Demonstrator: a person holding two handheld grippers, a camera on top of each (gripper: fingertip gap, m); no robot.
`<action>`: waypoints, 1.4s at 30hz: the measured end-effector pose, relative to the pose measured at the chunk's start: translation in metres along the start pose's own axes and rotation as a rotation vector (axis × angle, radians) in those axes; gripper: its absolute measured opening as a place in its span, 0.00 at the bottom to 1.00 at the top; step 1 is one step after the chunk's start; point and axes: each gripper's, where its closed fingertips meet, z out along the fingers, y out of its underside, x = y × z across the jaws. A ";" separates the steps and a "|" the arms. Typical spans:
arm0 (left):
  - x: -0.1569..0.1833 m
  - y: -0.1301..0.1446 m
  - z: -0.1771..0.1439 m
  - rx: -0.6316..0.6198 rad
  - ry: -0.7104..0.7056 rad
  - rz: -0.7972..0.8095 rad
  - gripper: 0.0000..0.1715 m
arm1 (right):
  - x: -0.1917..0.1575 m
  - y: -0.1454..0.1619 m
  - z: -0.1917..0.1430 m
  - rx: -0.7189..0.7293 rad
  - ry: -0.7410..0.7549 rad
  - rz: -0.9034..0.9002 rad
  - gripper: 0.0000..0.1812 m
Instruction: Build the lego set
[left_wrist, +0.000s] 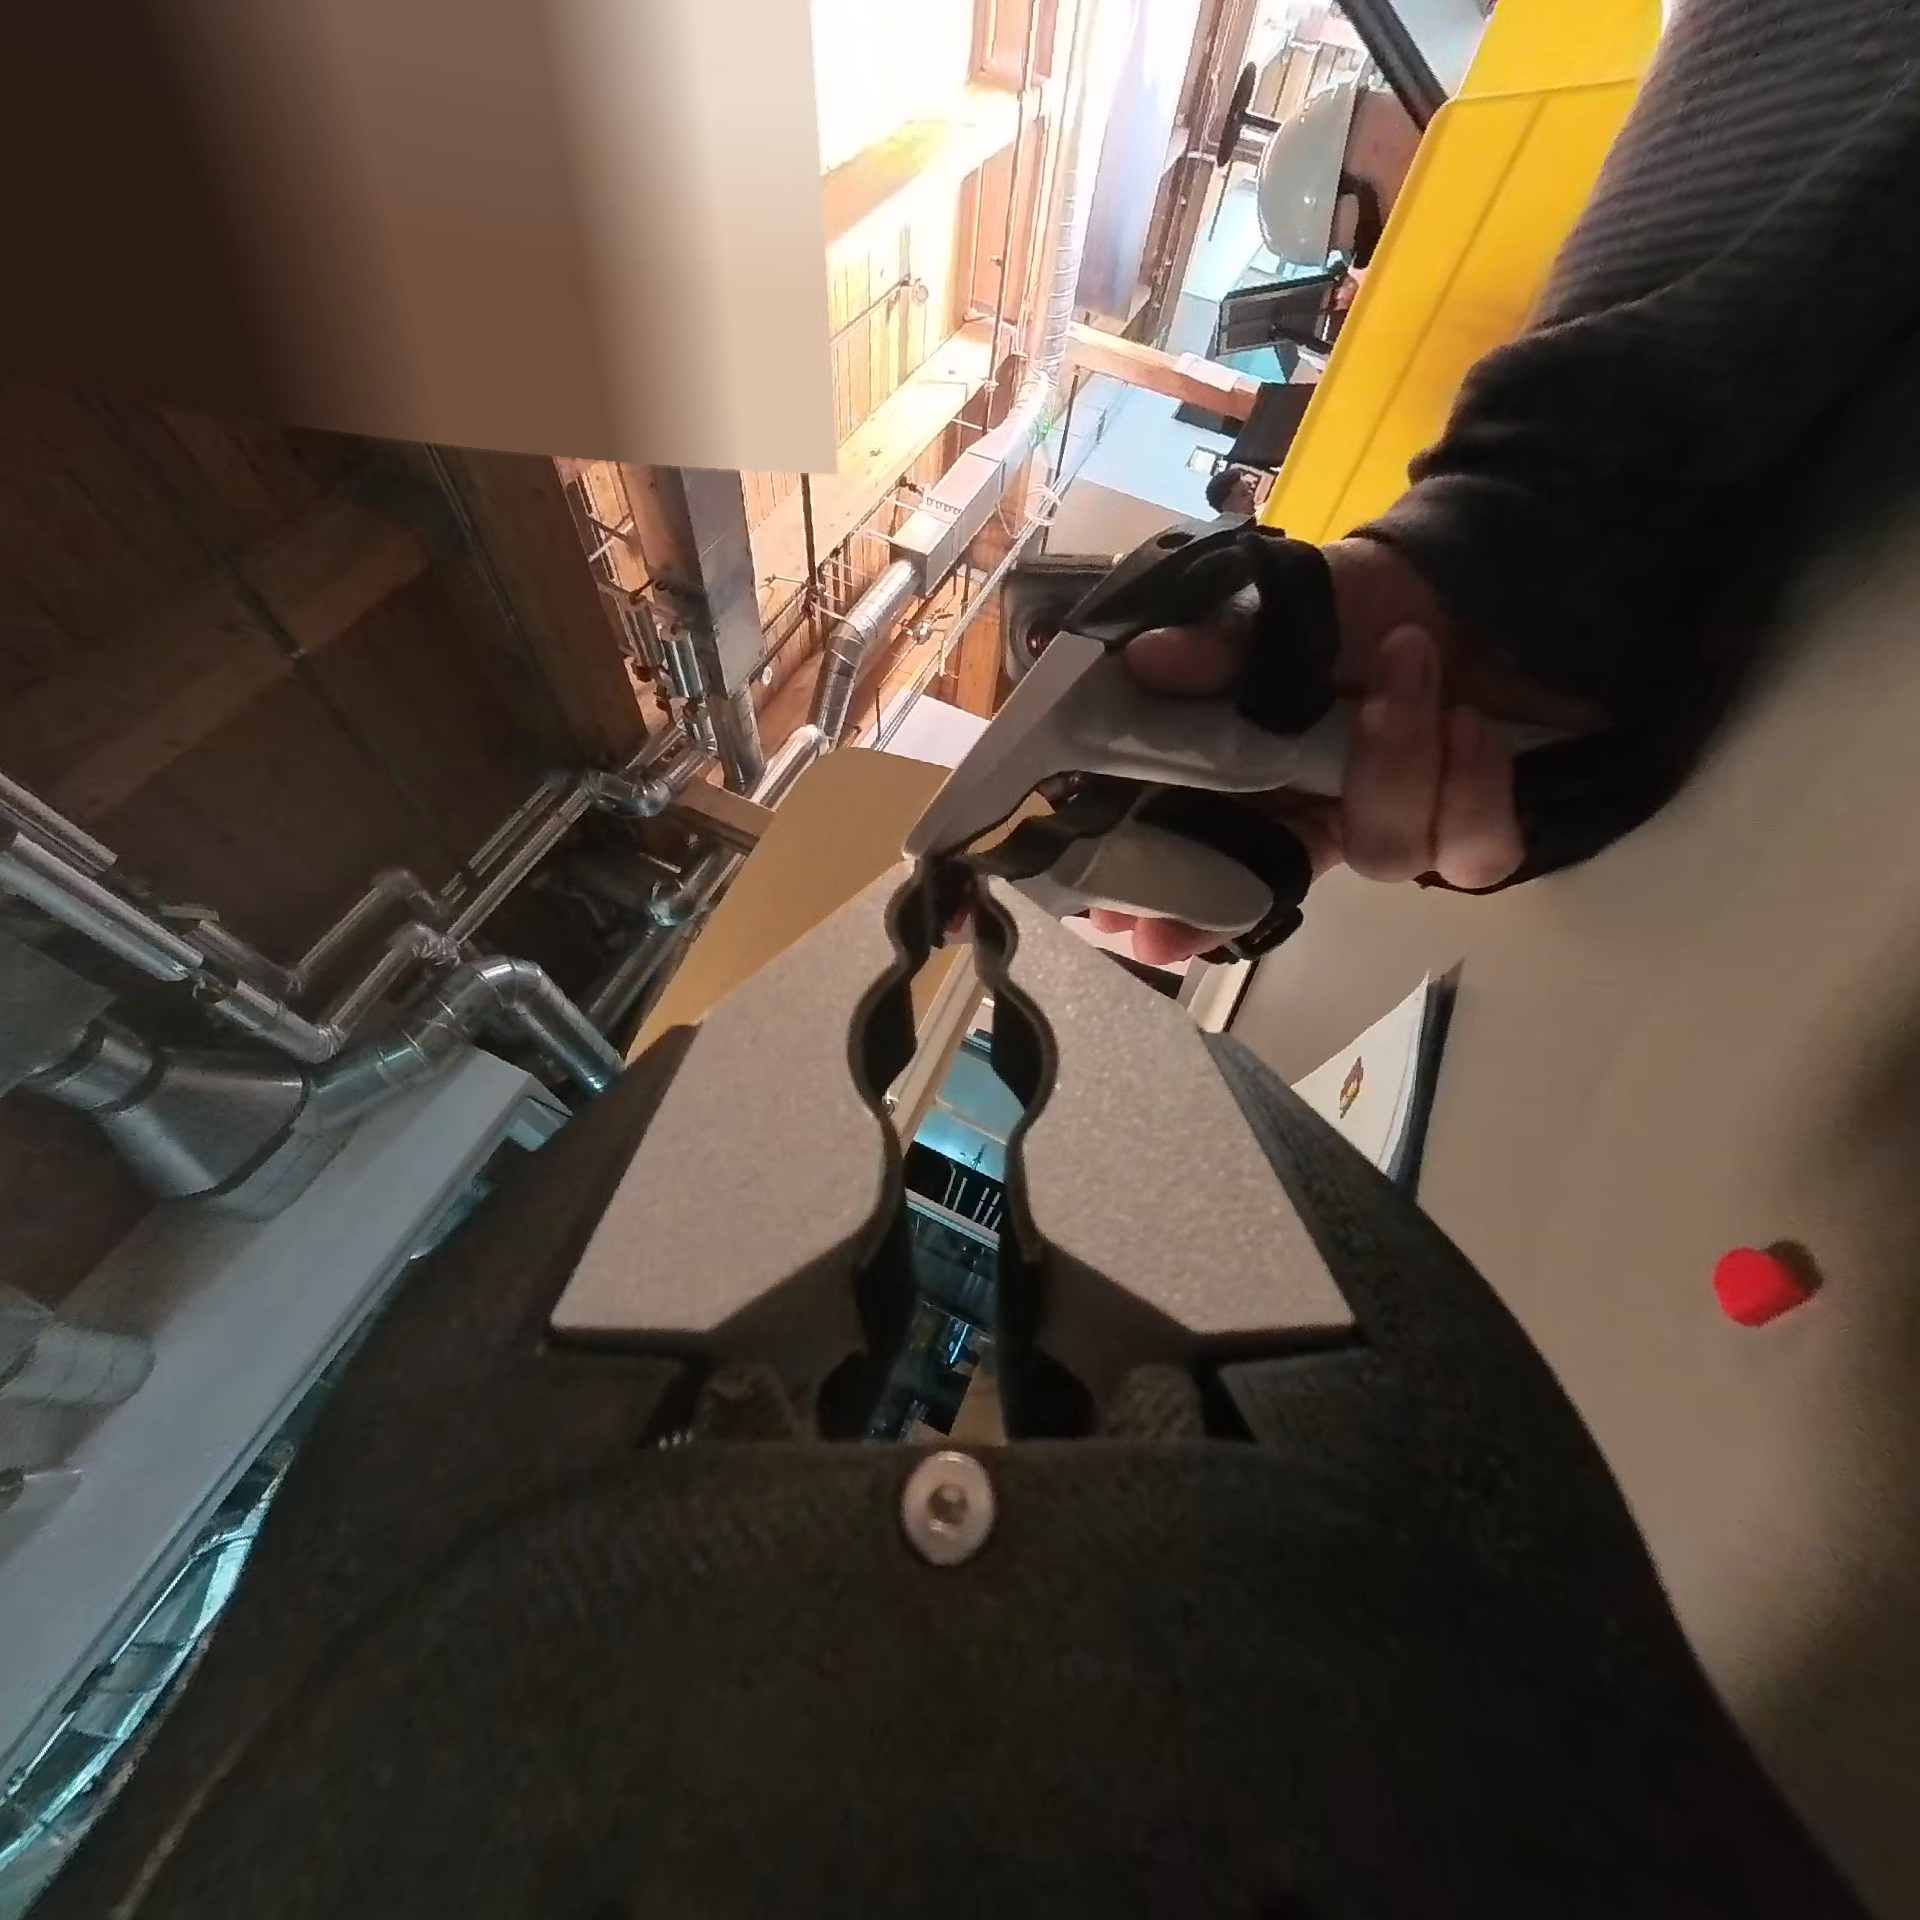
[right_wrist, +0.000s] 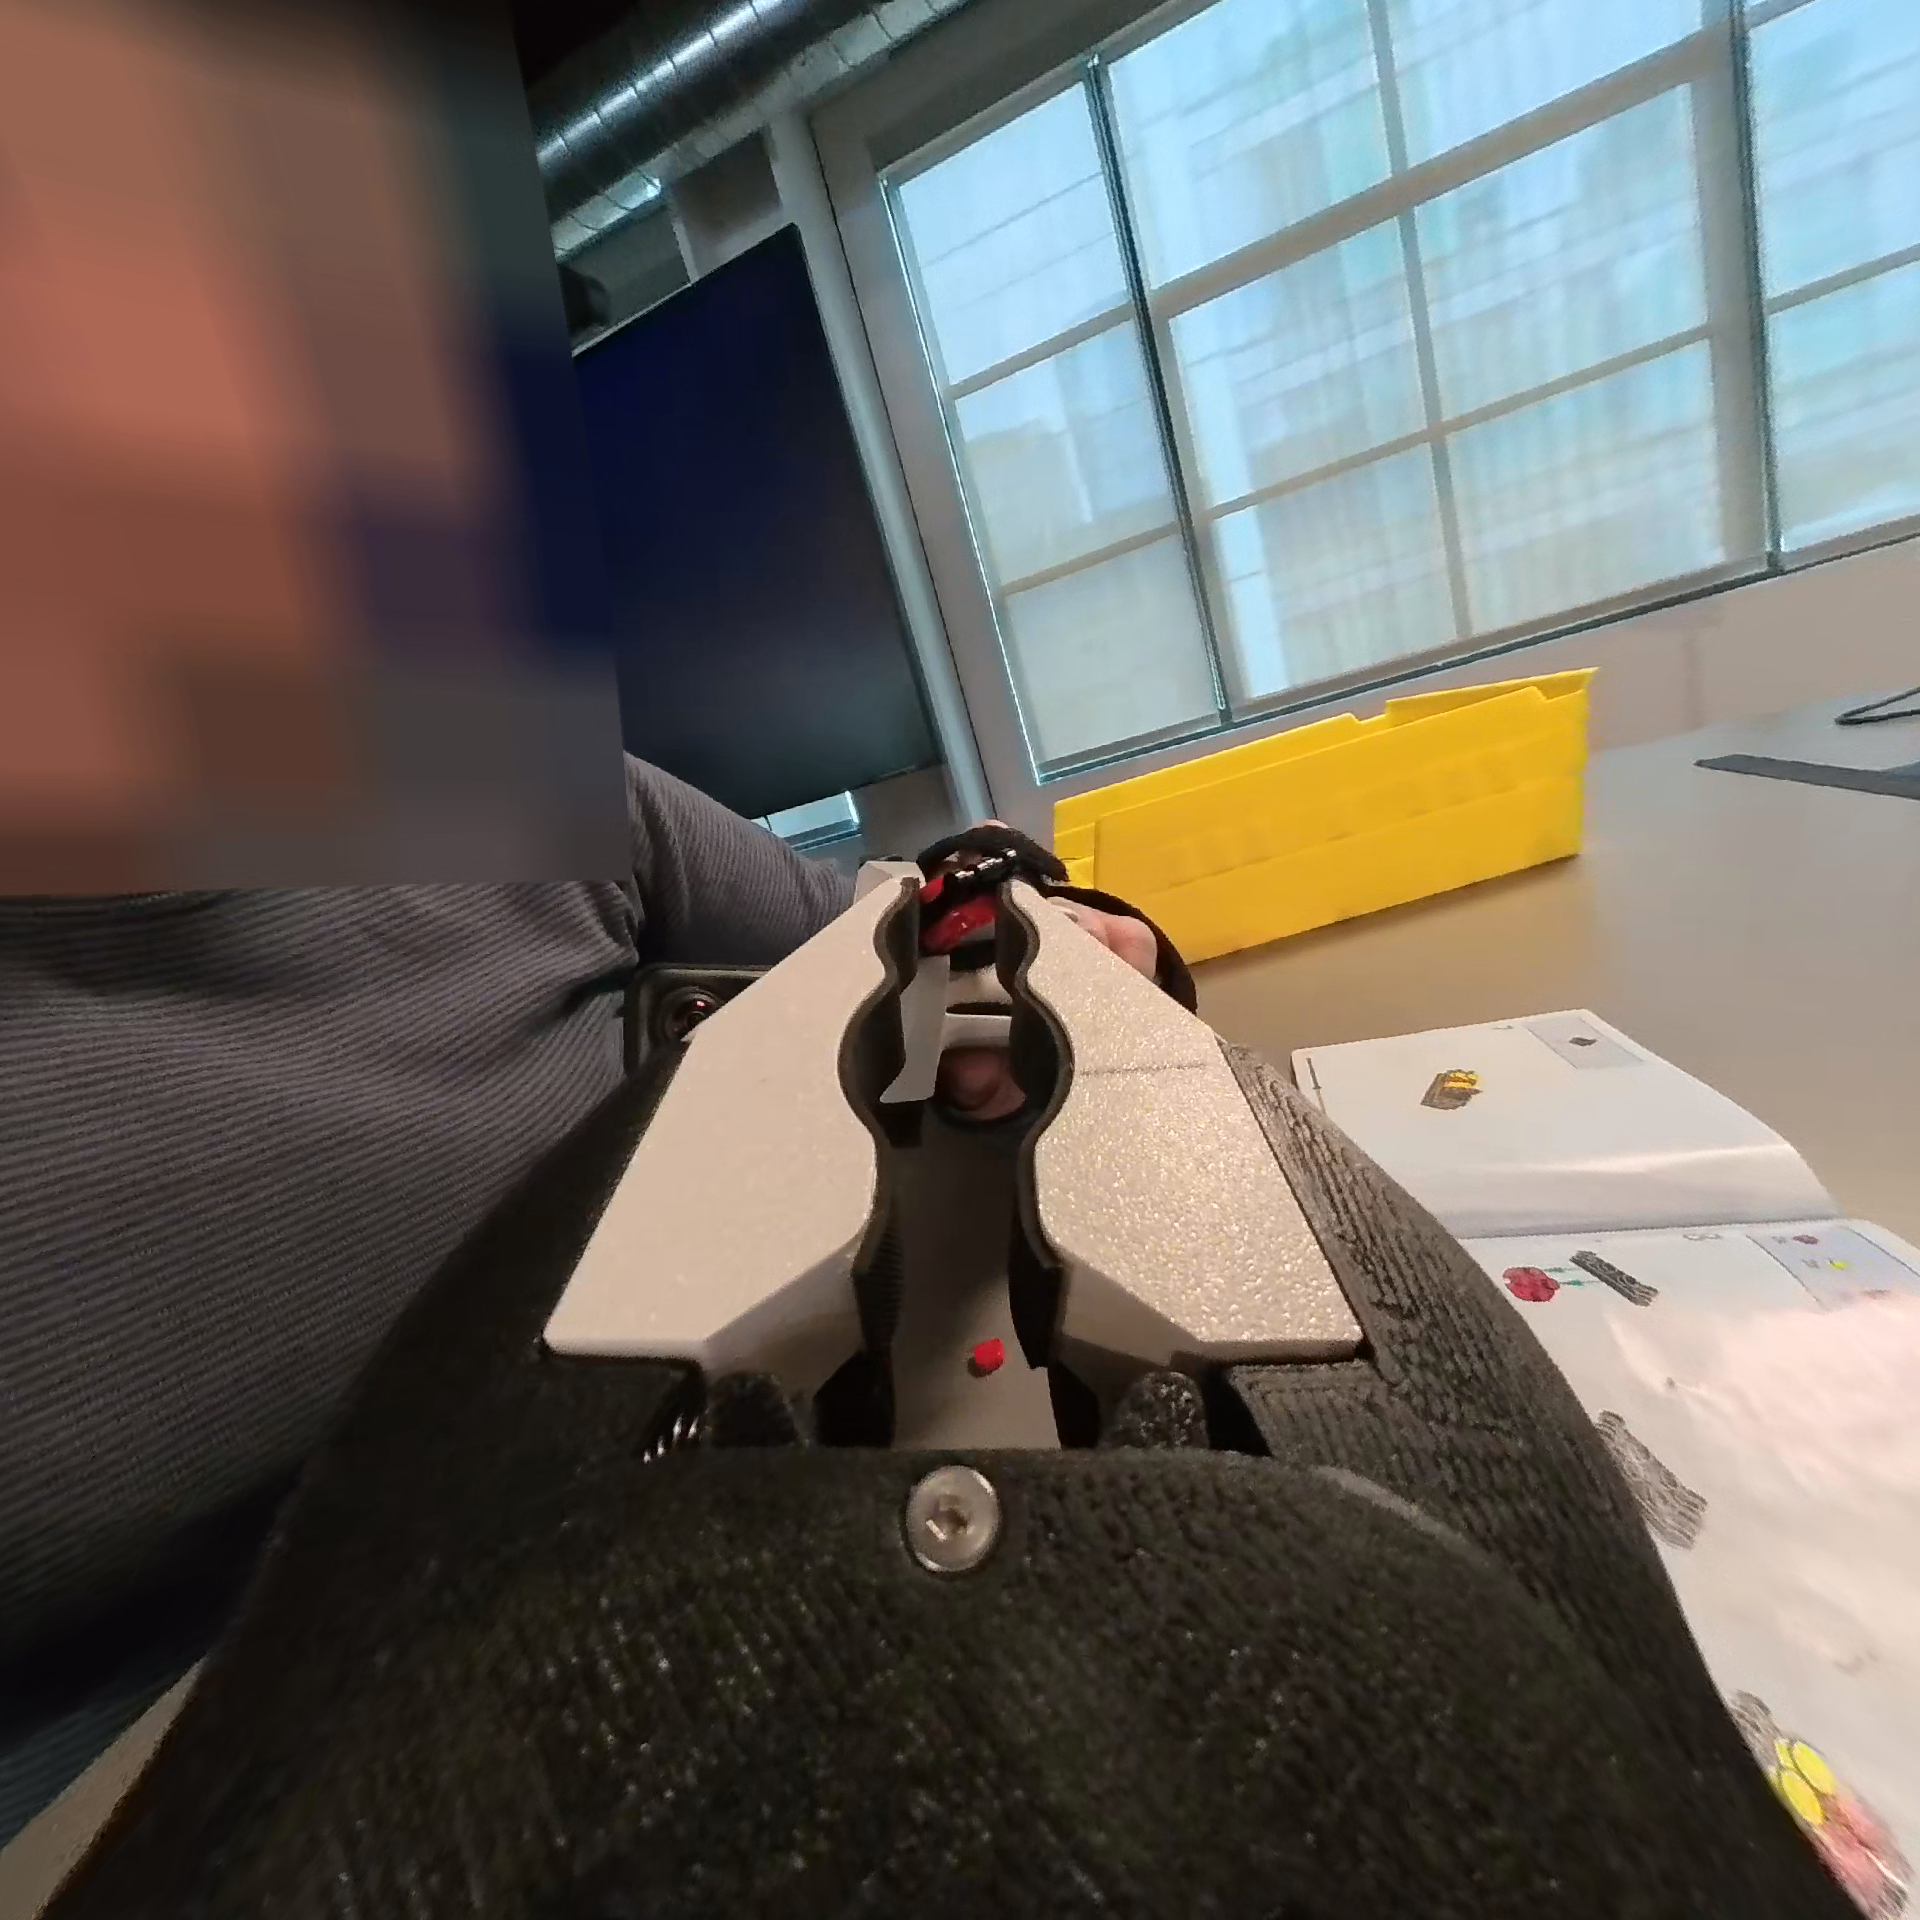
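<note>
While you hold both tools up in the air in front of your chest, their tips meet over the table (right_wrist: 1714, 935). Your right gripper (right_wrist: 961, 914) is squeezed tight on a small lego piece (right_wrist: 951, 925) that is red and black, right at the very tip of its fingers. Your left gripper (left_wrist: 951, 894) is nearly closed too, and its tips touch the same spot, but you cannot tell from here if it really holds the piece or only rests on it. In the left view, your right hand (left_wrist: 1392, 748) wraps around the other tool's handle, close to your dark sleeve (left_wrist: 1662, 416). One loose red brick (left_wrist: 1756, 1283) sits alone on the grey table, well apart from both tools. The open instruction booklet (right_wrist: 1558, 1132) lies flat just beside your right tool, and its near pages run off the edge of the picture. A long yellow bin (right_wrist: 1351, 810) stands farther back near the window (right_wrist: 1403, 364). Between the booklet and the bin the table top is bare, so there is room there.
</note>
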 end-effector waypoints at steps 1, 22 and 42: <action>0.000 0.000 0.000 -0.002 0.000 0.000 0.04 | 0.000 0.000 0.000 0.001 0.002 0.003 0.06; 0.010 0.047 0.008 -0.199 0.075 -0.018 0.04 | 0.041 -0.014 -0.014 -0.156 0.688 -0.975 0.25; 0.004 0.049 0.009 -0.208 0.064 -0.015 0.03 | 0.053 -0.014 -0.023 -0.218 0.790 -1.019 0.21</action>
